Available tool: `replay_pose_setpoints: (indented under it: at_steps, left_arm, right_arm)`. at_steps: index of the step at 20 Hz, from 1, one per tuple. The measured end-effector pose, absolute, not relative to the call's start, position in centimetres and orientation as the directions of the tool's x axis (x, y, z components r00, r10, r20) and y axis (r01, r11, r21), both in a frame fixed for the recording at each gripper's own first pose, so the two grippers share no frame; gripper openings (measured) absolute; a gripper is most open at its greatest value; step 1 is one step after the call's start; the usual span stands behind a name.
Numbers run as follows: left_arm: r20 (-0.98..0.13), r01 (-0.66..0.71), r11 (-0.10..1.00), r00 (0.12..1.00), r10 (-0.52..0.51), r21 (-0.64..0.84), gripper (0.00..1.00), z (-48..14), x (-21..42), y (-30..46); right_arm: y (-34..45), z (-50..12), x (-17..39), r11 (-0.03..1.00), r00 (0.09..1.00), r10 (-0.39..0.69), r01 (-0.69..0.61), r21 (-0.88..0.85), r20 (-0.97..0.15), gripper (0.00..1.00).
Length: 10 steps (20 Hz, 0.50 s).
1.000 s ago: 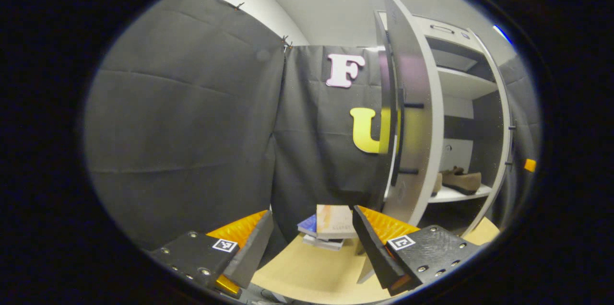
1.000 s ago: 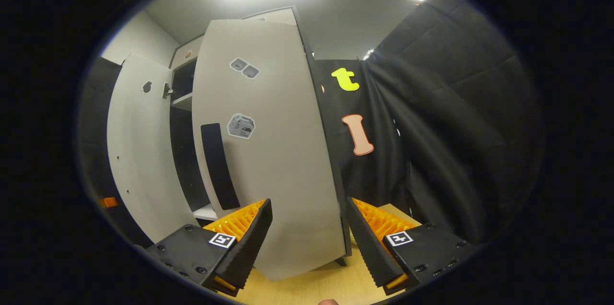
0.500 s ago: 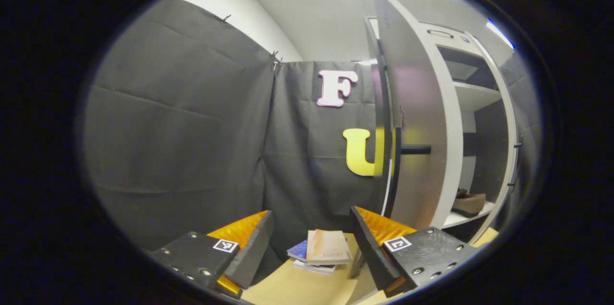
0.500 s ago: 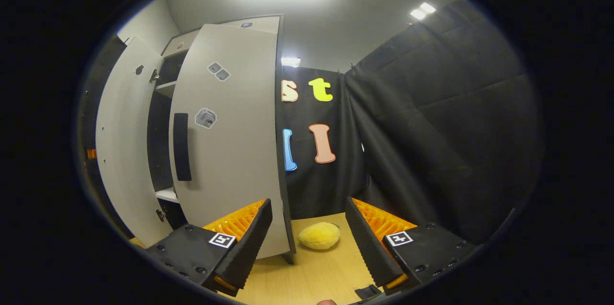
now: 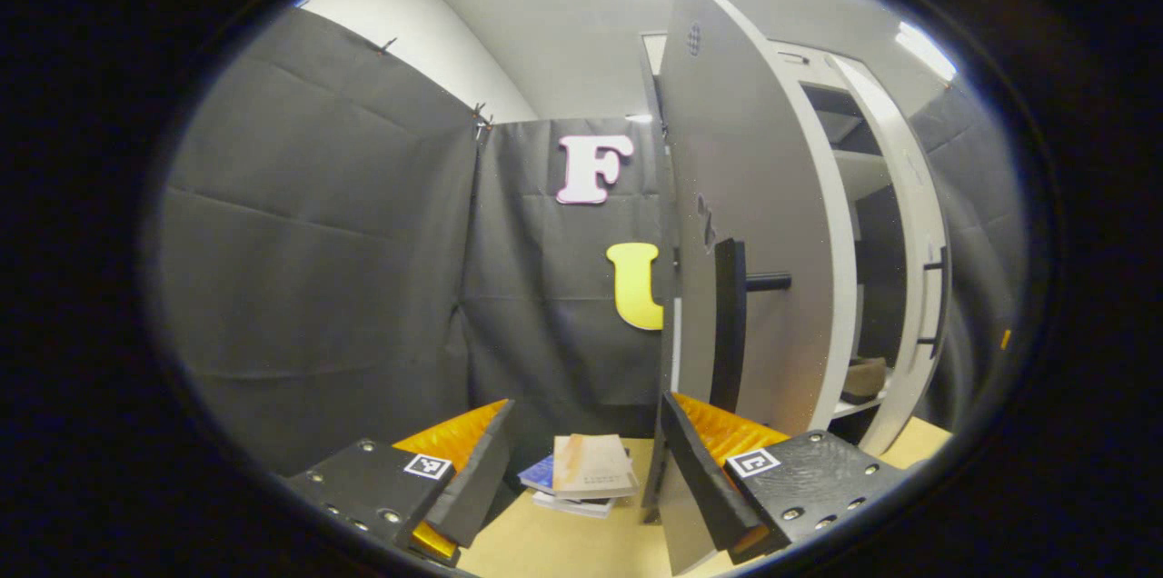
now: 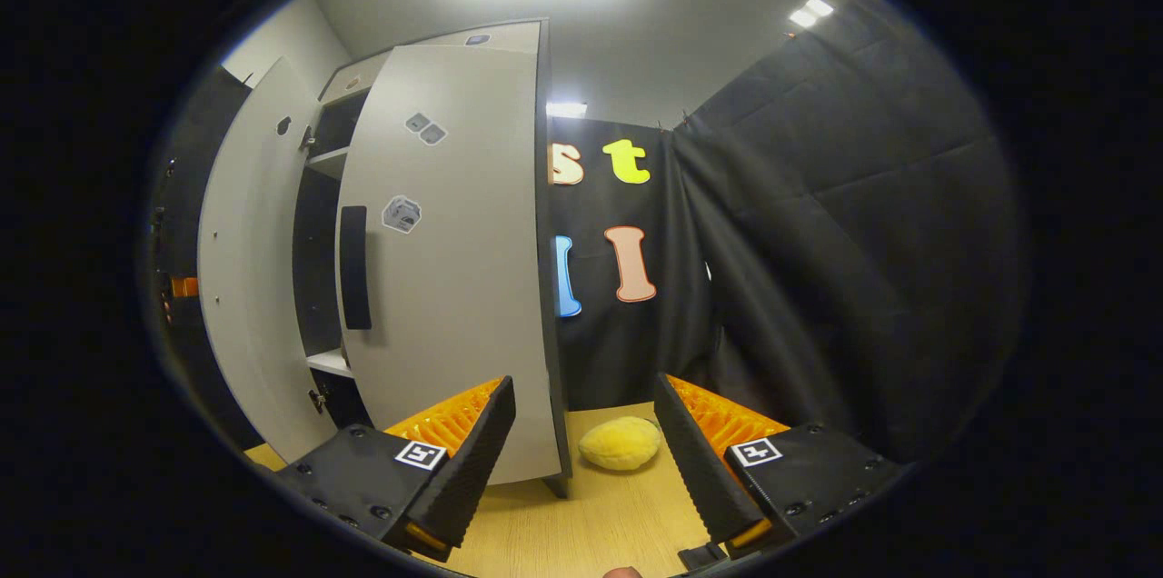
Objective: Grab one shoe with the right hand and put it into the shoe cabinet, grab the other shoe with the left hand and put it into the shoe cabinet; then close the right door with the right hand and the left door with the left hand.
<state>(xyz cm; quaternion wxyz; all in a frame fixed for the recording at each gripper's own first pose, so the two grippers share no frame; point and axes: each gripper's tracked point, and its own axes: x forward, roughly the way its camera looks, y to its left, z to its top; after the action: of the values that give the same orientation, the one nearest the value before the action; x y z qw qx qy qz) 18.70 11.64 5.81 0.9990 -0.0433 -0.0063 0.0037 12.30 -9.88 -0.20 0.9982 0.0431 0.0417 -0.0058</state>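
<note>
In the left gripper view my left gripper (image 5: 581,464) is open, with nothing between its fingers. Its right finger (image 5: 695,469) sits close to the bottom edge of the cabinet's left door (image 5: 754,196), which stands partly open with its black handle (image 5: 727,323) facing me. Through the gap a brown shoe (image 5: 863,376) lies on a low white shelf (image 5: 859,405). In the right gripper view my right gripper (image 6: 581,460) is open and empty in front of the right door (image 6: 454,287). That door is partly swung in and has a black handle (image 6: 354,267).
A stack of books (image 5: 586,473) lies on the wooden floor ahead of the left gripper. A yellow plush toy (image 6: 620,443) lies on the floor beside the right door's outer edge. Black cloth walls close in on both sides. The left door's inner face (image 6: 245,242) appears beyond the right door.
The left gripper has come round to the left door's outer face, and less of the shelf and shoe shows. The right door swung inward a second ago and has barely moved since.
</note>
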Motion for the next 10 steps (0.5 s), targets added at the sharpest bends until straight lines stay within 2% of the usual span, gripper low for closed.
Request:
replay_pose_setpoints:
  at_steps: [3,10]
  left_arm:
    - [0.024,0.036,0.994,0.999,-0.033,-0.100,1.00,6.2,18.7,9.0]
    - [0.024,0.062,0.992,0.998,-0.060,-0.113,1.00,6.1,20.7,3.1]
  right_arm:
    - [-9.5,-0.3,12.4,0.997,0.995,0.017,-0.009,0.081,-0.097,0.98]
    - [-9.9,-1.5,11.2,0.996,0.990,0.031,-0.019,0.091,-0.139,0.98]
